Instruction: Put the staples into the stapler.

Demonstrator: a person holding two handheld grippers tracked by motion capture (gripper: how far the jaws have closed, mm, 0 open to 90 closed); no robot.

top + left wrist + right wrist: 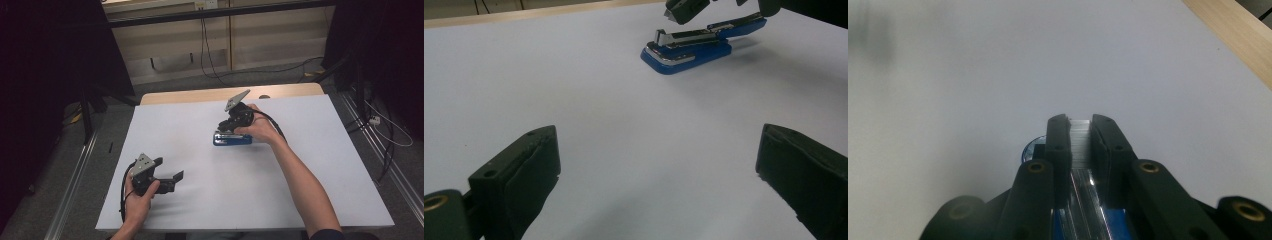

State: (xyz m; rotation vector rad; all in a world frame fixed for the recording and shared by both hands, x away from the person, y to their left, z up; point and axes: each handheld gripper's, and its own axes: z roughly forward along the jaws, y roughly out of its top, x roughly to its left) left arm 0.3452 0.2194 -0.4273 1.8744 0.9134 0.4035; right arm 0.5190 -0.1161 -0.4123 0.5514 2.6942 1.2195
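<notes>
At seven o'clock on the white table (190,210), my left gripper (167,176) lies level, jaws spread wide on nothing. Toward one o'clock, my outstretched right arm tips the right gripper (226,131) down, clamped on the blue-and-chrome metal stapler (232,139) lying mid-table.

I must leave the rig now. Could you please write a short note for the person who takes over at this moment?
Right gripper: shut on the staple strip in the open blue stapler, near the table's far middle.
Left gripper: open, holding nothing, near the front left edge.
Done: the stapler's top is lifted and the strip is gripped over the metal channel.
Left: whether the strip goes in or comes out is unclear; finish that move, let go, then probably close the stapler.
</notes>
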